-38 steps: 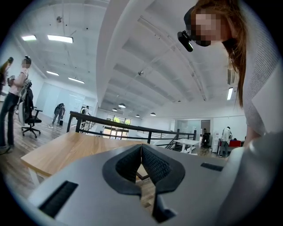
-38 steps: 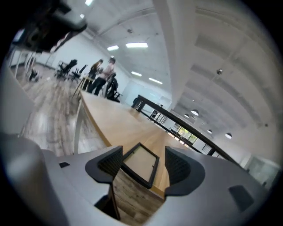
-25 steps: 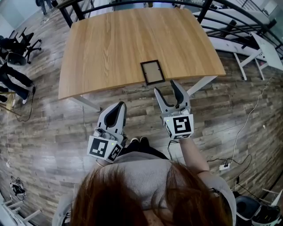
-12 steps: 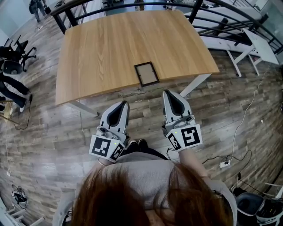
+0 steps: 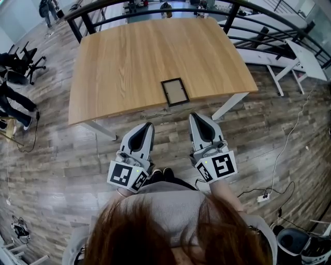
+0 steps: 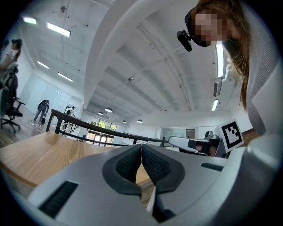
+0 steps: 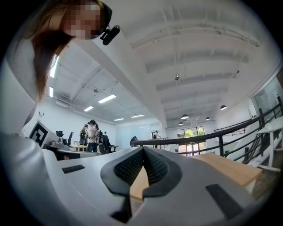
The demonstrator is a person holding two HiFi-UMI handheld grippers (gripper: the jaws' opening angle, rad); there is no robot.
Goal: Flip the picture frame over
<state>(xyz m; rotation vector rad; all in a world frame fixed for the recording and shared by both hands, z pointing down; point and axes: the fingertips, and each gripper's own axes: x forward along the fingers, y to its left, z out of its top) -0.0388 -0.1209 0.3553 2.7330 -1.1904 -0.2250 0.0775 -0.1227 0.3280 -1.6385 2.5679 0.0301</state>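
A small dark picture frame lies flat near the front edge of the wooden table. Both grippers hang in front of the table, short of its edge, and touch nothing. My left gripper is shut and empty, pointing level toward the table. My right gripper is also shut with nothing between its jaws, a little below and right of the frame in the head view. In the left gripper view the left gripper shows its pads together. The right gripper looks the same in its own view. Neither gripper view shows the frame.
A black railing runs behind the table. White desks stand at the right. Office chairs and people are at the far left. Cables trail over the wood floor to the right.
My right gripper's jaws, wide open a second ago, have shut on nothing, and the gripper has drawn back a little from the table edge. The left gripper has stayed put.
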